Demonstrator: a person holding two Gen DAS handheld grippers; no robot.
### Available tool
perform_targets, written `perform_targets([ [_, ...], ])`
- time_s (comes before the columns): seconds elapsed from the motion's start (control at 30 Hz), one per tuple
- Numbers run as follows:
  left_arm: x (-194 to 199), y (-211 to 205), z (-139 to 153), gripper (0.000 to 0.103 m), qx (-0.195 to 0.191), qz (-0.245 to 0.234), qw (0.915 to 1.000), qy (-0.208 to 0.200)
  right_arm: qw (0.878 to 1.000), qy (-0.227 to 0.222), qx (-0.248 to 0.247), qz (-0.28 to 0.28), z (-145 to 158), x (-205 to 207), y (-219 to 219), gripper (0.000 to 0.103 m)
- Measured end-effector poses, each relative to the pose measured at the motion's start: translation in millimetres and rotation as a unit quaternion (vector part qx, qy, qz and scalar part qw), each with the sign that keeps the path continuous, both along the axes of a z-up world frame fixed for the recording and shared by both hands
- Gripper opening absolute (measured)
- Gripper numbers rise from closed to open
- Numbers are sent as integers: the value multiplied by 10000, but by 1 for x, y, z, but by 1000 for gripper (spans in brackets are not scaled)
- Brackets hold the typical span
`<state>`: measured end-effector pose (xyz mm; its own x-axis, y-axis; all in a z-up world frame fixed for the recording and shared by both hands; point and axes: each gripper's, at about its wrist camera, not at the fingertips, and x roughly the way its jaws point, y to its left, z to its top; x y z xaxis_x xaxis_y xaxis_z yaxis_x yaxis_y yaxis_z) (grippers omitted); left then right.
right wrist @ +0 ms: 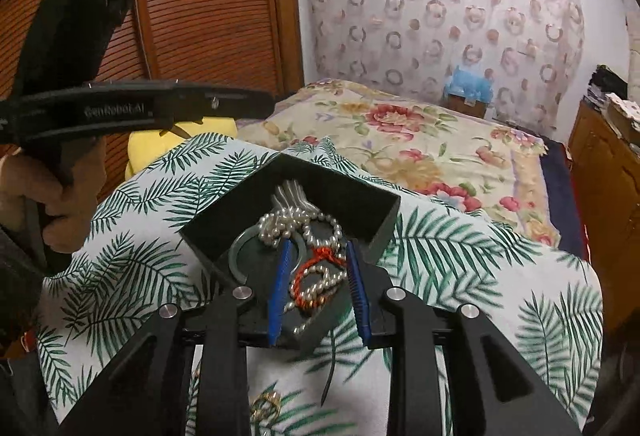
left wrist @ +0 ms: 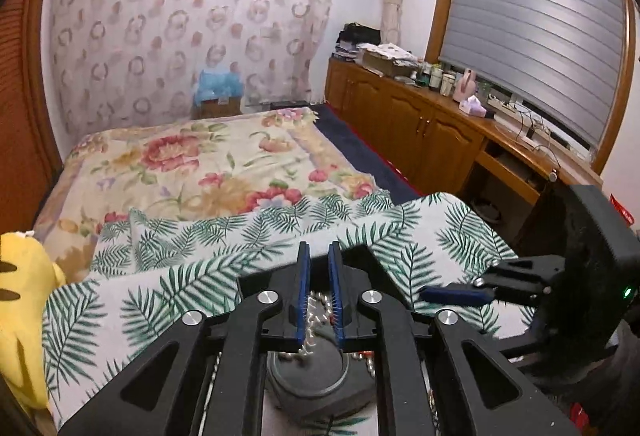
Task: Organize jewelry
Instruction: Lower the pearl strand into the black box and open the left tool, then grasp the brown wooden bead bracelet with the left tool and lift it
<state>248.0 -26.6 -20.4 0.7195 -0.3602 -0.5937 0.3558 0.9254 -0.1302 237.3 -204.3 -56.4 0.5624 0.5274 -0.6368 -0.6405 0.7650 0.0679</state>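
Note:
A black open box stands on the leaf-print cloth. In it lie a pearl necklace, a pale green bangle, silver pieces and a red cord bracelet. My right gripper hangs open over the box's near corner, its blue pads either side of the red cord and pearls. My left gripper has its pads close together, with a narrow gap; pearls show below it. A gold ring lies on the cloth near the bottom edge.
The cloth covers a raised surface beside a bed with a floral blanket. A yellow plush sits at the left. Wooden cabinets with clutter run along the right wall. The right gripper shows in the left wrist view.

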Motion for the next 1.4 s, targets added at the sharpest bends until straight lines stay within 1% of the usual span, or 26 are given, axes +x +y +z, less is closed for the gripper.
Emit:
perform_targets([
  [0.07,-11,1,-3,29,37,13,10000,-22,10000,-7,14,-95,0,-11,-6,30],
  [0.13,-22,3,-5,32,72,28,10000,-47,9999,14,68,-157,0,-21,-11,30],
  [0.2,-36,4,-8,38,89,33,9999,-48,9998,24,85,-205,-2,-35,-17,30],
  [0.27,-51,6,-12,48,104,52,9999,-48,9996,6,19,-270,-5,-50,-20,30],
  [0.33,-67,8,-16,53,151,78,9998,-49,9995,-8,-33,-317,-7,-63,-23,30],
  [0.53,-102,12,-29,55,117,96,9999,73,9984,132,29,-555,-19,-99,-36,30],
  [0.6,-113,16,-35,57,92,152,9998,129,9976,231,97,-647,-24,-109,-41,30],
  [0.7,-128,20,-41,63,122,244,9995,153,9968,262,90,-748,-30,-125,-46,30],
  [0.77,-137,22,-43,76,108,307,9994,146,9964,324,112,-780,-34,-135,-49,31],
  [0.8,-140,23,-45,80,114,337,9993,153,9961,369,108,-796,-37,-139,-50,33],
  [0.83,-142,24,-47,84,126,369,9991,162,9959,409,84,-797,-40,-143,-51,39],
  [0.9,-148,26,-52,85,158,419,9988,200,9957,449,24,-810,-46,-151,-52,45],
  [0.97,-150,29,-59,85,159,434,9986,267,9954,517,-1,-812,-52,-156,-53,46],
  [1.07,-151,29,-69,85,110,416,9982,413,9949,584,-27,-817,-58,-160,-53,52],
  [1.2,-149,20,-80,85,168,252,9979,576,9948,603,40,-814,-59,-157,-52,53],
  [1.3,-148,10,-86,74,208,78,9972,710,9939,682,145,-850,-60,-155,-55,53],
  [1.33,-148,6,-88,68,203,12,9969,760,9938,685,168,-854,-60,-155,-56,53],
  [1.37,-148,4,-90,64,206,-24,9967,788,9939,680,177,-856,-61,-155,-56,53],
  [1.4,-147,2,-91,62,227,-61,9964,815,9939,674,184,-857,-61,-155,-56,53],
])
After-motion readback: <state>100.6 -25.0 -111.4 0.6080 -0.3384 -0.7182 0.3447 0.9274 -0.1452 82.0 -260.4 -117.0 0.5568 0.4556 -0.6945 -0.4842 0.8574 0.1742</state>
